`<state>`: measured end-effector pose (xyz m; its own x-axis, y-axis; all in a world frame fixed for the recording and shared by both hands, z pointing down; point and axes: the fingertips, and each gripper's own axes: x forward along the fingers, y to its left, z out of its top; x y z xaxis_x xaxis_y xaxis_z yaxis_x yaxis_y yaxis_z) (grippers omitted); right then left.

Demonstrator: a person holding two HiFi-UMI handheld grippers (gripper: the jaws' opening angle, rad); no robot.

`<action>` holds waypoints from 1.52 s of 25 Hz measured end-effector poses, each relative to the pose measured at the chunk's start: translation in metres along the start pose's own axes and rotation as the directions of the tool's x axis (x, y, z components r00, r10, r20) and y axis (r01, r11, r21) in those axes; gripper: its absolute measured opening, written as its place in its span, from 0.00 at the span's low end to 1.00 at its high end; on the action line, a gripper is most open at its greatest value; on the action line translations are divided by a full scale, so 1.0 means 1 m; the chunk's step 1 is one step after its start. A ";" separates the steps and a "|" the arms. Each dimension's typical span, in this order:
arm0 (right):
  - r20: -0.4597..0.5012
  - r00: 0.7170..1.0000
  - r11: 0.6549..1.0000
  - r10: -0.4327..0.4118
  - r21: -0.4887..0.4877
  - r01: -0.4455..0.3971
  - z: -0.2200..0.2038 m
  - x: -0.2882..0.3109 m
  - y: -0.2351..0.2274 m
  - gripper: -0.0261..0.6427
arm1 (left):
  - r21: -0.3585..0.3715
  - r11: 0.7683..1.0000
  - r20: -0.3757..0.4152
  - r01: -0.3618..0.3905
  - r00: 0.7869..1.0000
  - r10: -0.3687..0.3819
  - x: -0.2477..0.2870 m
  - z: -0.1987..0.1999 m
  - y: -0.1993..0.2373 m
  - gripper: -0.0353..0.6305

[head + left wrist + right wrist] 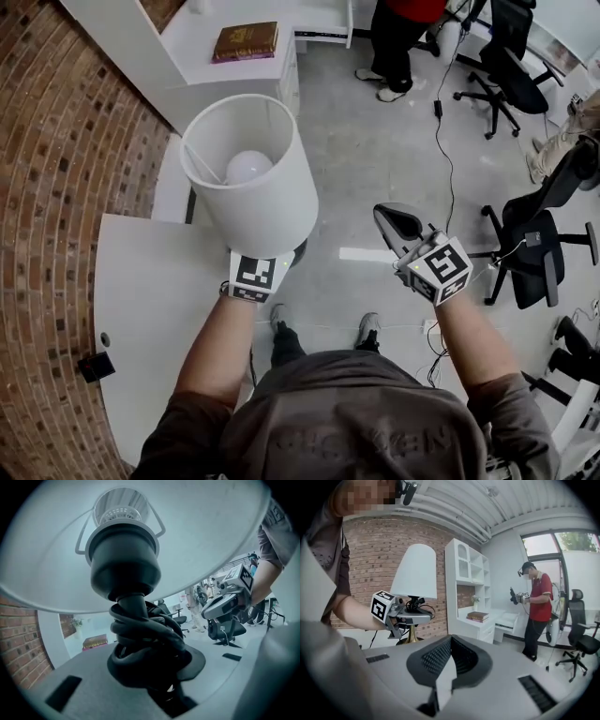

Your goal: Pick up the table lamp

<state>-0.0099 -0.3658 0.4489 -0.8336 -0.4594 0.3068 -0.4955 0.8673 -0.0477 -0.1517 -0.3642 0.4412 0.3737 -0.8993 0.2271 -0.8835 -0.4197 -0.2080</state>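
Observation:
The table lamp hangs in the air with its white shade (248, 178) upright and the bulb showing inside. My left gripper (281, 255) is mostly hidden under the shade and is shut on the lamp's dark stem (133, 606), where the black cord (147, 632) is wound around it. The right gripper view shows the shade (415, 571), the left gripper (410, 616) on the neck and a brass stem (411, 634) below. To the right of the lamp, apart from it, my right gripper (398, 225) (450, 656) has its jaws together and holds nothing.
A white desk (141, 309) lies at the left along a brick wall (66, 141). Behind it a white cabinet carries a book (246, 41). A person in red (536, 602) stands further back. Office chairs (539, 234) and a floor cable (441, 141) are at the right.

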 end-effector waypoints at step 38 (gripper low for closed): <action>0.025 0.979 0.975 -0.203 0.093 0.200 -0.023 -0.157 -0.061 0.03 | 0.027 0.964 -0.094 0.263 0.961 -0.260 0.046 0.038 -0.163 0.20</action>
<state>0.1566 -0.3424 0.4258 -0.7215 -0.6304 0.2864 -0.6726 0.7363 -0.0736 0.0205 -0.3420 0.4496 0.5620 -0.7436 0.3622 -0.7458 -0.6449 -0.1667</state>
